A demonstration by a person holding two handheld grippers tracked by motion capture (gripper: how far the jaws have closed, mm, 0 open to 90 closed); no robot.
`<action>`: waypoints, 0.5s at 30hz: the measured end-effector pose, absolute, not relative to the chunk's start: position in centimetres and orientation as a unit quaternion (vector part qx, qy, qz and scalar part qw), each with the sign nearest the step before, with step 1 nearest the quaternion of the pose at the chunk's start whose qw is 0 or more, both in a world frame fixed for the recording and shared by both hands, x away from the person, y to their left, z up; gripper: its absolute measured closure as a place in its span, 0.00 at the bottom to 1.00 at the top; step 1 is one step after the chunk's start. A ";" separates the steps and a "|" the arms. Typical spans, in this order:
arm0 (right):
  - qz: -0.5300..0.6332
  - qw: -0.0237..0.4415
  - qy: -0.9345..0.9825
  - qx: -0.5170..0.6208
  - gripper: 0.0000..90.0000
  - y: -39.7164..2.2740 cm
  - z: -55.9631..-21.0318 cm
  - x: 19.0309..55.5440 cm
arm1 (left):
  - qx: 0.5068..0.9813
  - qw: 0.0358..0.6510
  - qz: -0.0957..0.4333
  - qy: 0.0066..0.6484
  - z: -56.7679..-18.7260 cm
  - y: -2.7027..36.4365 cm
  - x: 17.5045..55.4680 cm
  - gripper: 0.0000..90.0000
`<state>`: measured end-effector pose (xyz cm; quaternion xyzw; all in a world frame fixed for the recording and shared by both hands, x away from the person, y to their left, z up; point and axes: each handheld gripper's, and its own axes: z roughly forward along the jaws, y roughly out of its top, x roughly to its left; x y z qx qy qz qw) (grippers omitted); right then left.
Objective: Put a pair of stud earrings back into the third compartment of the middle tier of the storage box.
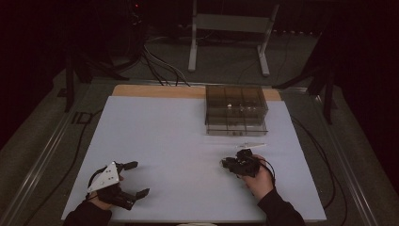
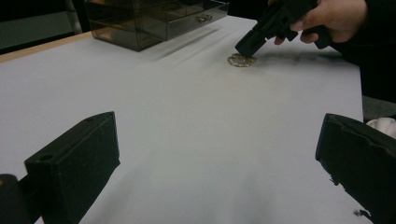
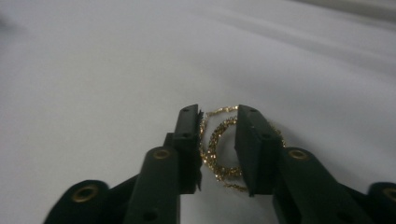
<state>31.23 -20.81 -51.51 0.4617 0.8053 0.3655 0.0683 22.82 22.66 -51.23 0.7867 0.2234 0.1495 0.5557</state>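
A coiled gold chain (image 3: 215, 150) lies on the white mat (image 1: 164, 141) to the right of the middle. My right gripper (image 3: 218, 111) points down over it with its jaws narrowly apart. Part of the coil sits between them, and a gap shows between the pads. In the left gripper view, the chain (image 2: 241, 60) rests right under the right gripper's tip (image 2: 243, 47). My left gripper (image 1: 137, 179) rests near the front left corner of the mat, wide open with nothing between its fingers (image 2: 74, 154).
A smoky clear drawer box (image 1: 236, 110) stands at the back of the mat, with a thin clear strip (image 1: 249, 145) lying just in front of it. Beyond the table are a metal stand (image 1: 230, 23) and cables. Dark floor surrounds the table.
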 end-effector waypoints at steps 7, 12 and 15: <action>0.357 0.041 0.805 0.472 0.89 -20.8 -52.0 31.6 | 0.787 0.556 0.147 0.224 -51.3 22.7 22.9 0.01; 0.350 0.050 0.807 0.473 0.95 -20.6 -52.0 31.5 | 0.786 0.557 0.147 0.224 -51.2 22.7 22.8 0.01; 0.342 0.063 0.811 0.471 0.96 -20.6 -51.6 31.4 | 0.786 0.557 0.145 0.227 -51.3 22.7 22.9 0.01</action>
